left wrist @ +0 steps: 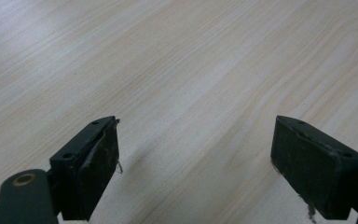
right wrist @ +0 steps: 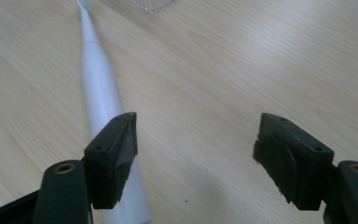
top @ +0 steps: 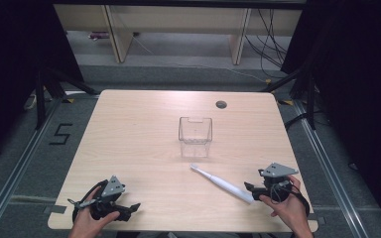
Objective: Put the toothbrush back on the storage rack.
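The fingers (left wrist: pixel 88 168) of our left gripper (top: pixel 110 203) stand wide apart with nothing between them, and through the gap we see bare pale wood. That gripper rests near the front left corner of the table (top: pixel 129 129), held in our left hand (top: pixel 90 223). The fingers (right wrist: pixel 114 154) of our right gripper (top: pixel 270 186) are also spread wide and grip nothing. Our right hand (top: pixel 290 210) holds it near the front right edge.

A white electric toothbrush (top: pixel 222 183) lies flat on the table, slanting from the centre toward the right gripper, with its brush head pointing to the middle. In the right gripper view its thick handle end passes just beside and under one jaw rather than between the two.

A clear plastic container (top: pixel 195 135) stands upright at the centre of the table, just beyond the brush head. Farther back, a small round hole (top: pixel 221 104) is set in the tabletop.
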The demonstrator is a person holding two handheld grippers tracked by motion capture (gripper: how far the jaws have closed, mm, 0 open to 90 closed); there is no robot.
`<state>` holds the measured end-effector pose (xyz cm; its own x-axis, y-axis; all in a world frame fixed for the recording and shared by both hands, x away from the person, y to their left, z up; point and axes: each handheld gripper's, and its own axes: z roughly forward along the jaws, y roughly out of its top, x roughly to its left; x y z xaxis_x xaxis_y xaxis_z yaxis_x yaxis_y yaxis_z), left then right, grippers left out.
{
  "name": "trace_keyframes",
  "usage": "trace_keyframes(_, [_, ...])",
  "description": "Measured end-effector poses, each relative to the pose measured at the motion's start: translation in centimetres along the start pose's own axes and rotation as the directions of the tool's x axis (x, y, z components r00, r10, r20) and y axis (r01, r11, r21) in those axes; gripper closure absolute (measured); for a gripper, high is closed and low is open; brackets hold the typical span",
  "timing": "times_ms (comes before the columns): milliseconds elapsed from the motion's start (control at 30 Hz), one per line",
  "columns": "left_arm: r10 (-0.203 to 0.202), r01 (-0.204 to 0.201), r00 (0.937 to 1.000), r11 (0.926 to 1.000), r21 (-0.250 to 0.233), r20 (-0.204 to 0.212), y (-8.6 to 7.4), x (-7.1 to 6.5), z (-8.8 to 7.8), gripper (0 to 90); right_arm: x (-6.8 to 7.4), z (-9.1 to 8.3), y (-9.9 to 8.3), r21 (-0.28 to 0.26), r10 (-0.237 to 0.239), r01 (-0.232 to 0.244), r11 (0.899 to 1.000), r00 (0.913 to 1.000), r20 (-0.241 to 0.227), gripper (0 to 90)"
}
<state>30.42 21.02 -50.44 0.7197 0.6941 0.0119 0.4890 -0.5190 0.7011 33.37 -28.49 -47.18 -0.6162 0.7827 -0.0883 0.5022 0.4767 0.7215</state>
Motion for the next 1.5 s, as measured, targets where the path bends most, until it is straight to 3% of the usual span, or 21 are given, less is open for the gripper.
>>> trace_keyframes(67, [0.011,-0.011,0.9999,0.9999,0.006,-0.006,0.0,0.2,0.1,14.8,0.2,-0.1,0.2,0.008,0.019,-0.019,1.0,0.9995,-0.027,29.5])
trace_keyframes(100, [-0.003,0.003,1.0,1.0,0.007,-0.007,-0.1,0.1,0.0,14.9,0.0,0.0,0.4,0.011,-0.008,0.008,1.0,0.999,-0.044,29.0])
trace_keyframes(133, [-0.005,0.005,1.0,1.0,0.009,-0.006,-0.1,0.1,0.1,14.9,0.2,-0.1,0.5,0.033,0.018,-0.017,0.999,0.9986,-0.051,28.7])
trace_keyframes(267, [-0.004,0.004,1.0,0.9999,0.015,-0.001,0.0,0.1,-0.1,14.8,0.4,0.1,1.4,0.057,0.01,-0.006,0.998,0.9979,-0.064,28.7])
trace_keyframes(333, [0.004,-0.004,1.0,1.0,0.007,-0.006,0.0,0.2,0.1,14.8,0.4,0.4,2.0,0.055,-0.029,0.033,0.998,0.9969,-0.073,28.7])
trace_keyframes(433, [-0.001,0.001,1.0,1.0,0.009,-0.007,-0.1,0.1,0.0,14.8,0.5,0.5,2.8,0.048,-0.051,0.055,0.997,0.9957,-0.078,28.9])
trace_keyframes(467, [-0.007,0.007,1.0,0.9999,0.008,-0.007,-0.1,0.1,0.0,14.8,0.6,0.5,3.0,0.059,-0.032,0.038,0.998,0.9954,-0.091,29.1])
trace_keyframes(500, [0.002,-0.002,1.0,1.0,0.009,-0.007,0.0,0.1,0.0,14.9,0.6,0.6,3.1,0.055,-0.058,0.063,0.997,0.9944,-0.089,29.3])
trace_keyframes(567, [-0.011,0.011,0.9999,0.9999,0.006,0.0,-0.1,0.0,0.0,14.8,0.9,0.7,3.4,0.056,-0.049,0.055,0.997,0.9947,-0.09,29.7])
trace_keyframes(867, [-0.011,0.011,0.9999,0.9999,0.005,0.001,0.0,0.0,0.0,14.8,2.3,2.0,5.2,0.085,-0.097,0.11,0.99,0.9854,-0.14,30.3])
trace_keyframes(900, [0.011,-0.011,0.9999,0.9999,0.007,0.003,0.0,0.1,0.0,14.8,2.3,2.2,5.4,0.082,-0.134,0.147,0.986,0.9794,-0.152,30.5])
trace_keyframes(967, [0.004,-0.004,1.0,1.0,0.004,-0.001,0.0,0.0,0.0,14.8,2.7,2.6,5.8,0.106,-0.155,0.174,0.979,0.9735,-0.168,33.8])
trace_keyframes(1100, [-0.009,0.009,1.0,0.9999,0.007,0.0,0.0,0.0,0.0,14.8,3.3,3.3,6.2,0.191,-0.162,0.203,0.96,0.9644,-0.209,40.1])
trace_keyframes(1200, [-0.003,0.003,1.0,1.0,-0.001,-0.001,0.0,-0.1,0.0,14.8,3.8,3.7,6.3,0.229,-0.161,0.206,0.951,0.9665,-0.2,43.5])
trace_keyframes(1233, [0.002,-0.002,1.0,1.0,0.001,-0.002,0.0,0.0,0.0,14.8,3.7,3.9,6.3,0.22,-0.184,0.231,0.948,0.9593,-0.214,44.6])
trace_keyframes(1300, [-0.001,0.001,1.0,1.0,0.001,-0.003,0.0,0.0,0.0,14.8,3.8,4.2,6.4,0.232,-0.18,0.229,0.945,0.9595,-0.217,46.5])
trace_keyframes(1333, [0.006,-0.006,1.0,1.0,0.003,-0.002,0.0,0.0,0.0,14.8,3.8,4.4,6.5,0.235,-0.191,0.245,0.941,0.9542,-0.231,47.3])
trace_keyframes(1367, [0.009,-0.009,1.0,0.9999,0.006,0.001,0.0,0.0,0.0,14.8,3.7,4.4,6.5,0.232,-0.194,0.247,0.941,0.9545,-0.226,48.1])
trace_keyframes(1400, [-0.003,0.003,1.0,1.0,0.002,0.002,0.0,0.0,0.0,14.8,3.7,4.6,6.5,0.228,-0.208,0.264,0.937,0.9475,-0.243,49.3])
trace_keyframes(1500, [0.002,-0.002,1.0,1.0,0.0,-0.003,0.0,0.0,0.0,14.9,3.9,4.7,6.7,0.256,-0.181,0.242,0.936,0.9538,-0.24,51.2])
